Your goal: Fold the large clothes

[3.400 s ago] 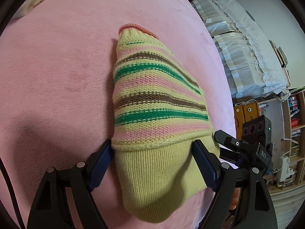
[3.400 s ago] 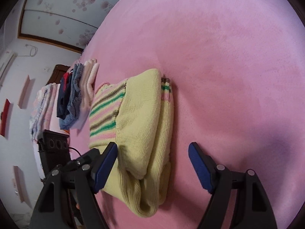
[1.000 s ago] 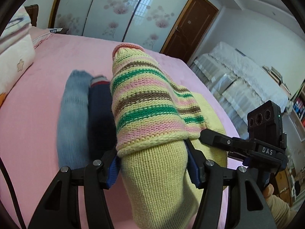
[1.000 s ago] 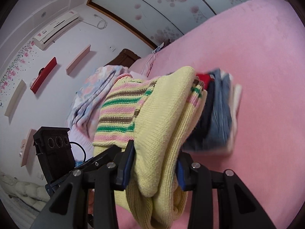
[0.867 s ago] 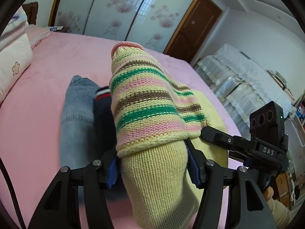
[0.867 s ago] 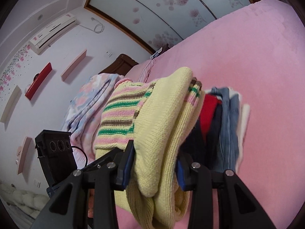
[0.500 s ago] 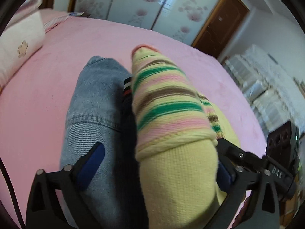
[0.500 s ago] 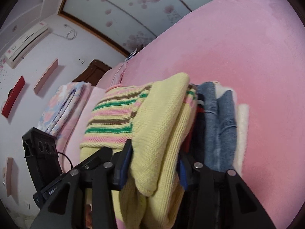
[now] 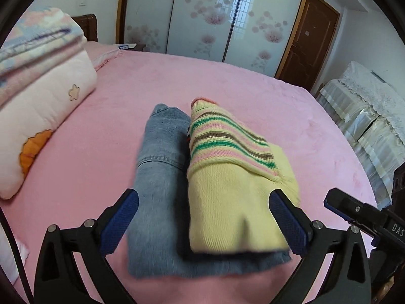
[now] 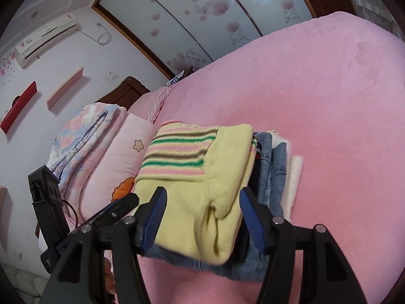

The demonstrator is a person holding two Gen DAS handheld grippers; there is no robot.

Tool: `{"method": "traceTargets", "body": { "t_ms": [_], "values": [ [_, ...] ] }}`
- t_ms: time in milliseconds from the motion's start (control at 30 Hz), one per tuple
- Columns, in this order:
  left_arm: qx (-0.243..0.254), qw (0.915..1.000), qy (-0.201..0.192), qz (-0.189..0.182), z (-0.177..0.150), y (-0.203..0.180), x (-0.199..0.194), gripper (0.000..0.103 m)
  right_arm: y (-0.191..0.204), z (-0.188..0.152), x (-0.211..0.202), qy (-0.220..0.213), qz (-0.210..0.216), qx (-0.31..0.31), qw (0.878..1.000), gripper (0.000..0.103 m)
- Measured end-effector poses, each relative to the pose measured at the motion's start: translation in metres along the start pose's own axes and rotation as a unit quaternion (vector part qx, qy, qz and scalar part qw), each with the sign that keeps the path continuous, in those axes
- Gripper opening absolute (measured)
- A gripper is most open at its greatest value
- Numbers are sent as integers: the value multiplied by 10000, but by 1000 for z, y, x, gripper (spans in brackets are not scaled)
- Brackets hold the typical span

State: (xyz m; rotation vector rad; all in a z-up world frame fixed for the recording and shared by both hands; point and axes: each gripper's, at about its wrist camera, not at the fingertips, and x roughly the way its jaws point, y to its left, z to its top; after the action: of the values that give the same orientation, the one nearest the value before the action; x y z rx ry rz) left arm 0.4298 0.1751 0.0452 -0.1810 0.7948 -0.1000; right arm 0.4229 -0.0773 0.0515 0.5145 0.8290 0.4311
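At centre frame in both wrist views, the folded yellow striped sweater (image 9: 235, 177) lies atop folded jeans (image 9: 162, 167) on the pink bed (image 9: 291, 106). Left gripper (image 9: 202, 223) stands wide, pads clear of the fabric. Right gripper (image 10: 202, 217) is opening, sweater between its jaws, pads apparently off it. Pillows (image 9: 38, 106) occupy upper left.

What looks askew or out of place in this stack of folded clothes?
Slightly: the folded striped sweater sits off-centre on the pile, leaving the jeans uncovered along one side. Nothing looks spilled or damaged.
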Motion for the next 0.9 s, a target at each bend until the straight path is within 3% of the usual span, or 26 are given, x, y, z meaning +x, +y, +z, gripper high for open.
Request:
{"method": "traceTargets", "body": {
  "t_ms": [200, 500, 733, 900],
  "values": [
    [202, 9998, -30, -28, -17, -29, -66, 102, 16, -24, -54, 130, -18, -37, 9999, 60],
    [396, 9991, -156, 42, -58, -69, -172, 102, 50, -55, -176, 47, -56, -519, 9986, 60],
    [578, 9981, -196, 64, -103, -104, -247, 102, 70, -92, -268, -194, -465, -1026, 9934, 60],
    [578, 9982, -147, 81, -146, -125, -283, 102, 69, -135, -310, -306, -806, -1257, 9883, 60]
  ]
}}
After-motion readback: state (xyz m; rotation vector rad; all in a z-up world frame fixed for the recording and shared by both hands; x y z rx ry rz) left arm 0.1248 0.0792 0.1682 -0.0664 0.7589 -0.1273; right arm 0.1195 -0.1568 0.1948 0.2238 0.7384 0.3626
